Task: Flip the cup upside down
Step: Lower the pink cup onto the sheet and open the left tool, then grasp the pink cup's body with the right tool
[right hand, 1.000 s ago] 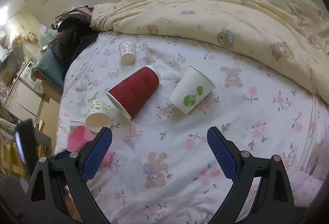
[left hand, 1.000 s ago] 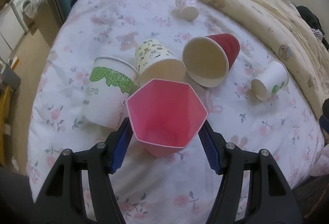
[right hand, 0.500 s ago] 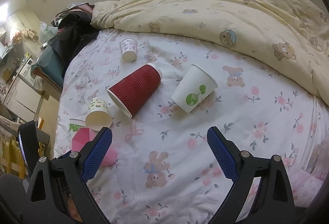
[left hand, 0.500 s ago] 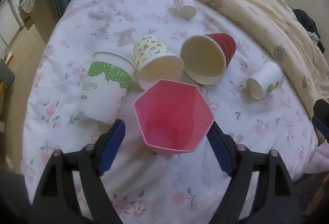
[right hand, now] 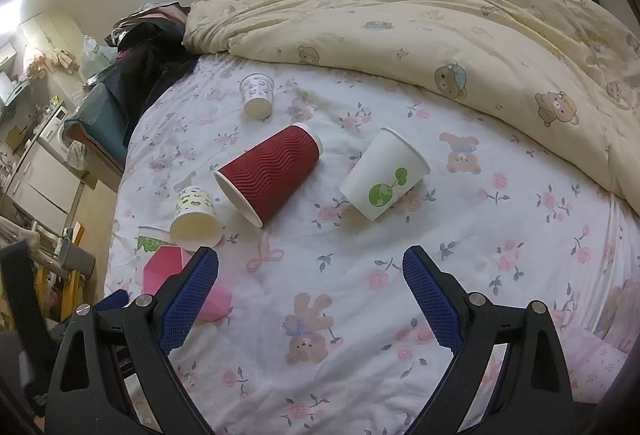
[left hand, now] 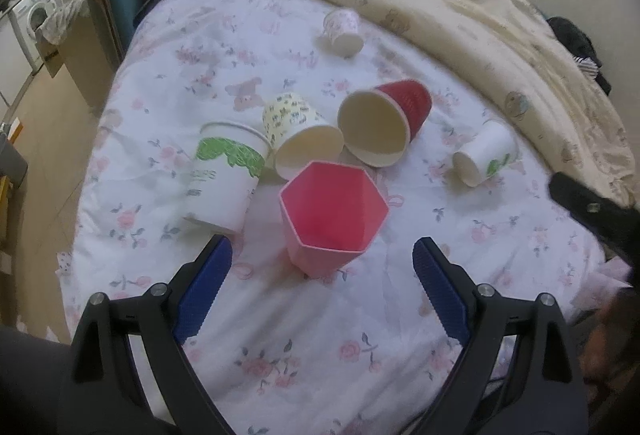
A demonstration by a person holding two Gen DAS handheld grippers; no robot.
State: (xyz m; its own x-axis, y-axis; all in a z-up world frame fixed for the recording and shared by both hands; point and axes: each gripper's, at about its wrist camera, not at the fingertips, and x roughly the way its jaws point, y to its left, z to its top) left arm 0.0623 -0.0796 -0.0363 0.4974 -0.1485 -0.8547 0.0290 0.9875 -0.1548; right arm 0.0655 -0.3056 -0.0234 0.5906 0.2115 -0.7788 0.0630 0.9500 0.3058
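Observation:
A pink hexagonal cup (left hand: 332,215) stands mouth up on the flowered bed sheet, just ahead of my left gripper (left hand: 320,255), which is open and empty with the cup beyond its fingertips. The pink cup also shows in the right wrist view (right hand: 168,267), partly hidden behind a blue finger. My right gripper (right hand: 310,265) is open and empty above the sheet. A red ribbed cup (left hand: 384,123) (right hand: 268,173) lies on its side. A white cup with a green globe (right hand: 384,175) (left hand: 484,157) lies on its side.
A tall white cup with a green band (left hand: 224,179) leans left of the pink cup. A yellow patterned cup (left hand: 300,133) (right hand: 196,215) and a small patterned cup (left hand: 344,33) (right hand: 258,95) lie nearby. A cream bear quilt (right hand: 440,15) is bunched behind. The bed edge (left hand: 92,155) drops left.
My left gripper has opened, let go of the pink cup and pulled back; the cup stands free on the sheet. The right gripper has hardly moved.

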